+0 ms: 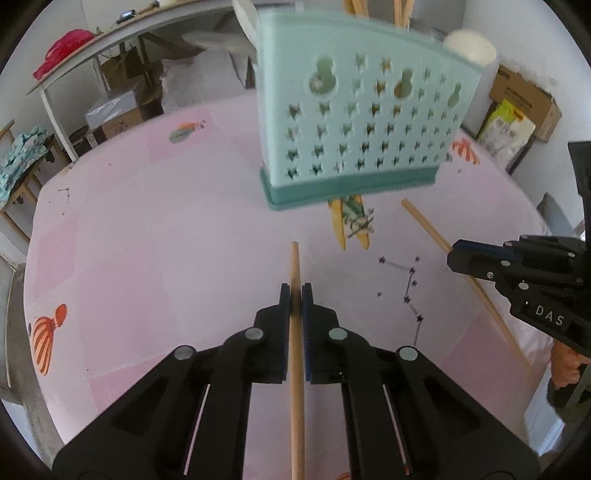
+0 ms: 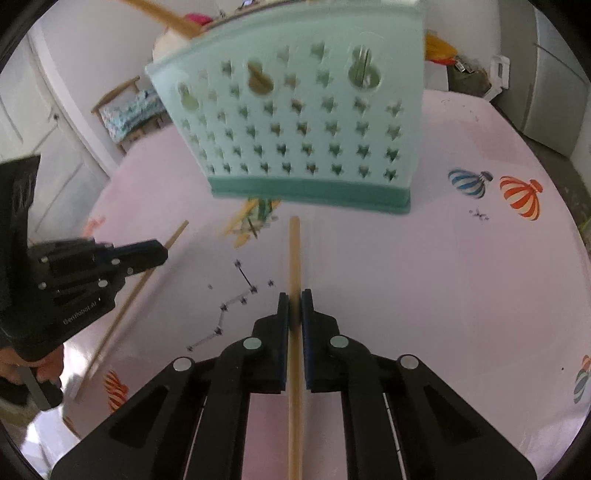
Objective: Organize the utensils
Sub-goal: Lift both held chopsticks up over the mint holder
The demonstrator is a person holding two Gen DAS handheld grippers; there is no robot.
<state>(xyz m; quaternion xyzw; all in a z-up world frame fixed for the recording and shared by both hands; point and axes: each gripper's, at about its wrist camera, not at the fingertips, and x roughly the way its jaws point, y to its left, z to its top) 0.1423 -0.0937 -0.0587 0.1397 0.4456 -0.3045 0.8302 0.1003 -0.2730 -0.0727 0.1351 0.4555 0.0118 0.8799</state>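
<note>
A mint-green perforated utensil basket [image 1: 354, 122] [image 2: 303, 122] stands on the pink table, with wooden handles [image 1: 400, 11] sticking out of its top. In the left wrist view my left gripper [image 1: 295, 291] is shut on a thin wooden stick [image 1: 294, 258] that points toward the basket. The right wrist view has my right gripper [image 2: 294, 299] shut on a second wooden stick [image 2: 294, 251], its tip just short of the basket's base. Each view catches the other gripper from the side: the right gripper [image 1: 452, 256] and the left gripper [image 2: 162, 253], each holding its stick. Flat yellow wooden utensils [image 1: 351, 221] [image 2: 251, 221] lie in front of the basket.
The pink tablecloth [image 1: 147, 240] carries balloon prints [image 2: 521, 195]. Cardboard boxes [image 1: 524, 99] stand beyond the table's right edge, and a bench with a red item [image 1: 66, 51] and a wooden chair [image 1: 18, 170] beyond its left. A person's hand [image 1: 565, 365] grips the right tool.
</note>
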